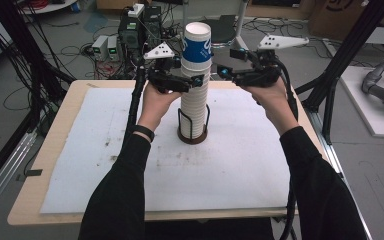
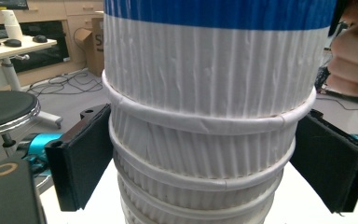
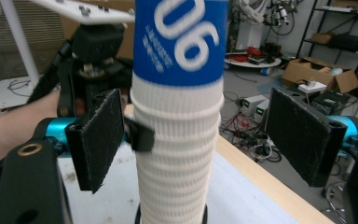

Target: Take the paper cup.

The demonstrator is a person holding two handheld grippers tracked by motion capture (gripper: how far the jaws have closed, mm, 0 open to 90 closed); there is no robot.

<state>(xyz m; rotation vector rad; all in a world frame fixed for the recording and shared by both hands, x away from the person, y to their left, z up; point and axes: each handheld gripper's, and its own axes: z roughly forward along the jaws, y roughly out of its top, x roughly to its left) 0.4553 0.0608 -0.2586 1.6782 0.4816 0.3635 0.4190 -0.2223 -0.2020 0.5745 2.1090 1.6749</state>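
The stack of cups (image 1: 195, 95) stands in a wire holder (image 1: 192, 131) at the middle of the table (image 1: 80, 165); the left tool (image 1: 196, 80) pinches the stack just below the blue-banded top cup (image 1: 197, 45), likely to steady it. The right tool (image 1: 224, 73), beside that cup, hangs spread, touching nothing; probably readying to lift it off.

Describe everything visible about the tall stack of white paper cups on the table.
The tall stack of ribbed white paper cups stands upright in a dark wire holder with a round base near the middle of the white-covered table. The top cup carries a blue band with white numerals. Rolled rims ring the stack where the cups nest. The left gripper clamps its black pads against the stack's upper part. The right gripper straddles it with a gap on both sides.
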